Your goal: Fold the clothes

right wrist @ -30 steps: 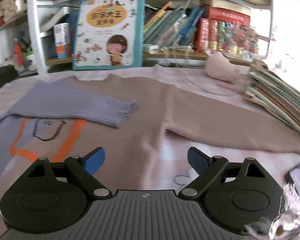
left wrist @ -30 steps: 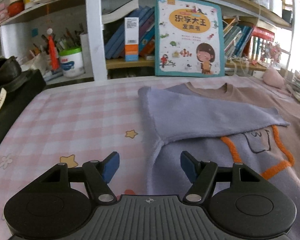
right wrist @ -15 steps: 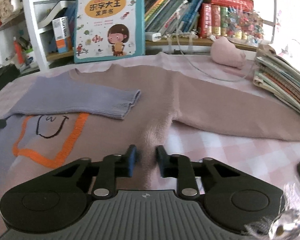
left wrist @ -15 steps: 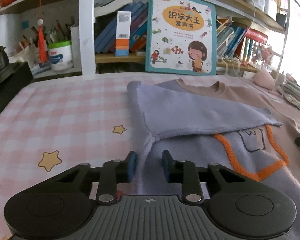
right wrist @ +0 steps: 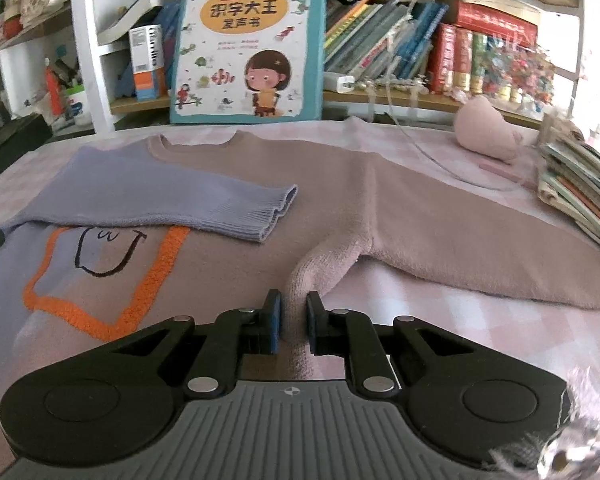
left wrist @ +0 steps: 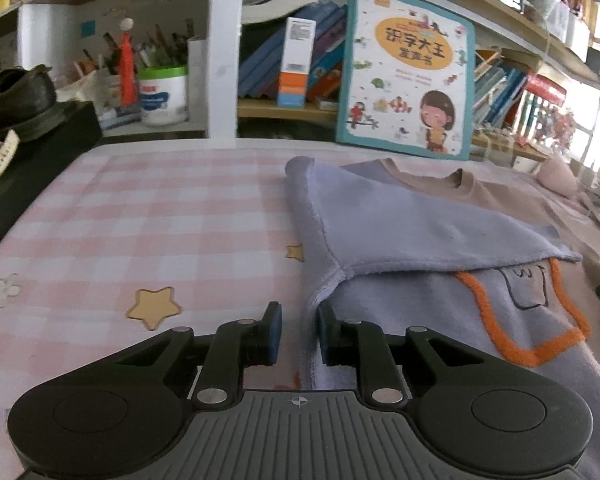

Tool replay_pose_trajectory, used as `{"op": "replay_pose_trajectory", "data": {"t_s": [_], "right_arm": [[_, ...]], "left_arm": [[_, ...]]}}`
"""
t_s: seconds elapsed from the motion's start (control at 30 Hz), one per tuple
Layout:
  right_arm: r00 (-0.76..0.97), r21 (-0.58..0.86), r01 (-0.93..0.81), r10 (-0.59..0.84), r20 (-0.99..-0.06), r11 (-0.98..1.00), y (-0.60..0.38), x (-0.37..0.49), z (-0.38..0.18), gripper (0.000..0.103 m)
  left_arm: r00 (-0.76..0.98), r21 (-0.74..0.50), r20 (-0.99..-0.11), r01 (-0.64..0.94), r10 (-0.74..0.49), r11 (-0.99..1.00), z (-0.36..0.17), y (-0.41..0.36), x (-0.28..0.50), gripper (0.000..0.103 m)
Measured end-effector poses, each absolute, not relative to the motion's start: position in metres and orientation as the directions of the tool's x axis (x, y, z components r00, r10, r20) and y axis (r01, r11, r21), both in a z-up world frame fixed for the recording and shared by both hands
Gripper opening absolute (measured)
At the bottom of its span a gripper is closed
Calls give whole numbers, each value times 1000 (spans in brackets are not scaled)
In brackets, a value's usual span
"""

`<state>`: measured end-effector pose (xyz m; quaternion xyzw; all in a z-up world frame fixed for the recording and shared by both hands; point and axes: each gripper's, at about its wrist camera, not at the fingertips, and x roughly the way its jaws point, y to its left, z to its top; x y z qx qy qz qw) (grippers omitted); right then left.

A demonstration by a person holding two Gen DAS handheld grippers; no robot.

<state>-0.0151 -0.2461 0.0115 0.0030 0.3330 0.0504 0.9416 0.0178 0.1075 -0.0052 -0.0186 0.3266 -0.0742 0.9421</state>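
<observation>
A sweater, lilac [left wrist: 420,220] on its left half and dusty pink [right wrist: 340,184] on its right, lies flat on the pink checked tablecloth [left wrist: 140,220]. The lilac sleeve [right wrist: 180,196] is folded across the chest, above an orange square outline [right wrist: 112,280]. The pink sleeve [right wrist: 480,240] stretches out to the right. My left gripper [left wrist: 299,320] is shut on the sweater's raised left side edge, below the armpit. My right gripper [right wrist: 294,312] has a ridge of pink fabric from the right side edge between its pads, which press on it while the jaws are closing.
A tall picture book [left wrist: 404,72] leans on the bookshelf behind the table. A black box with a shoe [left wrist: 20,120] stands at the left edge. A stack of books [right wrist: 580,192], a pink plush lump [right wrist: 488,132] and a thin cable [right wrist: 440,156] lie at the right.
Both grippers went from wide open to closed on the sweater's side edges. The fabric now stands bunched up between the pads of each. Both views have slid a little forward over the table.
</observation>
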Motion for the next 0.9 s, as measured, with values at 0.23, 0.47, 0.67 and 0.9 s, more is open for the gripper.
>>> {"op": "replay_pose_trajectory", "data": {"t_s": [0.23,0.47,0.67,0.9], "right_arm": [[770,22,-165,143,-622,986,-221,1,11,13],[767,-6,-228,176,-617,974,-199,4,11,13],[764,29,-219,190,-617,975,-205,3,10,13],[764,28,-216,187,-618,976,-207,-5,10,13]], "left_arm": [[783,-38,-617,62,-72,997,-3,124,13,24],[781,-20,-624,13,-22,1000,-2,139,6,24],[785,-5,-619,8,-9,1000,0,136,3,24],[822,34,-569,5,15,999,13,128,-4,25]]}}
